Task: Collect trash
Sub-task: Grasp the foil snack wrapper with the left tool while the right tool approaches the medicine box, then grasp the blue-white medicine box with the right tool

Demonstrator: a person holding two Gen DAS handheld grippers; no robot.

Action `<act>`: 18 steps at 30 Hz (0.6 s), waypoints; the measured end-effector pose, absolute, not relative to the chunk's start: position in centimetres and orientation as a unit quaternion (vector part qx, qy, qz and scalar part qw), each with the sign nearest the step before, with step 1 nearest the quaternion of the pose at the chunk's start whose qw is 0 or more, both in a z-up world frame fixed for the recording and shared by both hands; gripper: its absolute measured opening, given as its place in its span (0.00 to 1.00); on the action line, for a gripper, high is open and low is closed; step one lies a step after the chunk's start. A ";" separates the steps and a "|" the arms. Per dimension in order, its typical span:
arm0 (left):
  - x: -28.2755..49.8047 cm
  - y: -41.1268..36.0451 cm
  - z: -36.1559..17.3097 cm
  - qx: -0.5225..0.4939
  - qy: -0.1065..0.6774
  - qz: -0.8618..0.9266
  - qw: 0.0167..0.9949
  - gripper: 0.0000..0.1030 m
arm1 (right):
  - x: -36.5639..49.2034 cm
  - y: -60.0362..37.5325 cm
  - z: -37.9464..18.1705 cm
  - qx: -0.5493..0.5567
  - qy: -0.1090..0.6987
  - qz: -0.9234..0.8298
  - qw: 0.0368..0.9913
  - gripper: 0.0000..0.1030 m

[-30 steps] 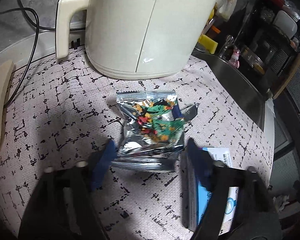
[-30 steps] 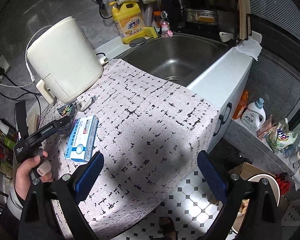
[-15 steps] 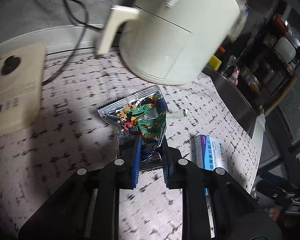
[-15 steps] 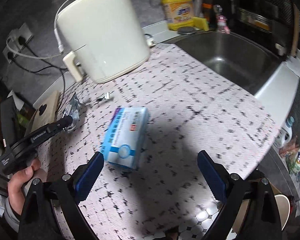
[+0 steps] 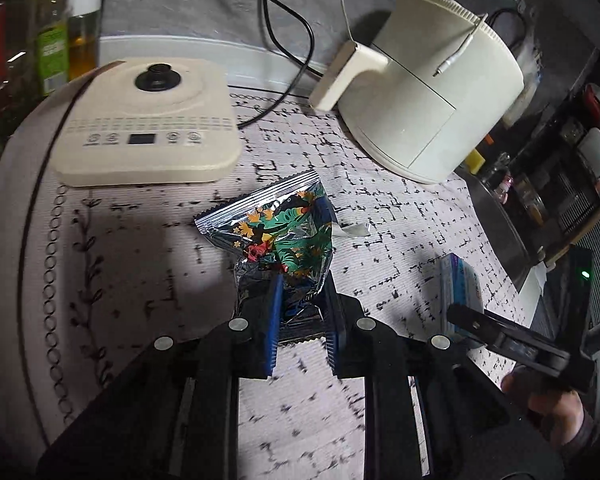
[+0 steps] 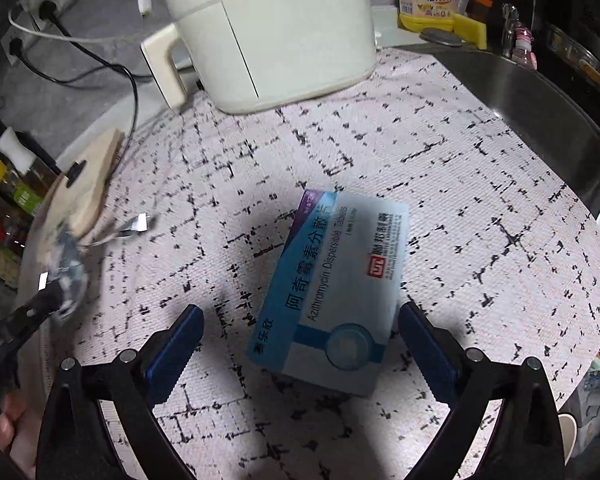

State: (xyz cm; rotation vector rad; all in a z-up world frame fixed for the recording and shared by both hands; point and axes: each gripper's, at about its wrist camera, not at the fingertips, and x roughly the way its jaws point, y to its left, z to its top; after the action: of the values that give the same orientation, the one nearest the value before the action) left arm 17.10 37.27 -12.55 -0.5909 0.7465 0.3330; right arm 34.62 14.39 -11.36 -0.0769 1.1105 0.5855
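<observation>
The left gripper [image 5: 302, 312] was seen clamped on the lower part of a foil snack wrapper [image 5: 278, 236], which was held up off the patterned counter mat [image 5: 140, 248]; its jaws had just been closing, with the wrapper between them. The right gripper [image 6: 298, 344] was held with its jaws wide apart over a blue medicine box [image 6: 336, 284], which lay flat on the mat. The box was set just ahead of and between the blue pads [image 6: 174, 344], nearer the right-hand one, its long axis running away from the tool and slanted to the right. A straddle across its short width was judged to be what the next move turned on. A small torn foil strip [image 6: 138, 224] was left on the mat beyond, nearer the left gripper. In the right wrist view the wrapper was blurred, and no trash bin could be made out.
</observation>
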 end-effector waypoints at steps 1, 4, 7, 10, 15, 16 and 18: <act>16.6 37.2 -12.4 -0.285 0.354 0.164 0.876 0.19 | 34.7 14.9 -11.6 -0.043 0.523 0.265 0.809 0.92; 14.6 37.3 -12.0 -0.294 0.344 0.180 0.873 0.19 | 34.6 15.9 -11.9 -0.052 0.525 0.256 0.810 0.91; 12.9 37.0 -12.1 -0.297 0.344 0.192 0.870 0.19 | 34.1 16.6 -12.1 -0.084 0.522 0.242 0.813 0.77; 11.4 36.7 -12.2 -0.300 0.344 0.202 0.867 0.19 | 34.1 15.5 -11.7 -0.068 0.530 0.252 0.807 0.70; 10.4 35.2 -11.6 -0.296 0.337 0.208 0.869 0.19 | 33.1 12.7 -10.4 -0.055 0.512 0.269 0.814 0.69; 10.4 34.8 -11.5 -0.295 0.336 0.209 0.870 0.19 | 32.8 12.0 -10.1 -0.051 0.509 0.273 0.815 0.69; 10.4 33.6 -11.1 -0.295 0.334 0.208 0.871 0.19 | 32.1 10.4 -9.4 -0.042 0.503 0.281 0.816 0.69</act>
State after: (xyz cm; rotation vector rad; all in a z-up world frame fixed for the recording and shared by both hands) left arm 10.37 33.61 -11.13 -0.6163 0.6974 0.4338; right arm 32.09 10.43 -9.43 -0.0887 1.0727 0.5995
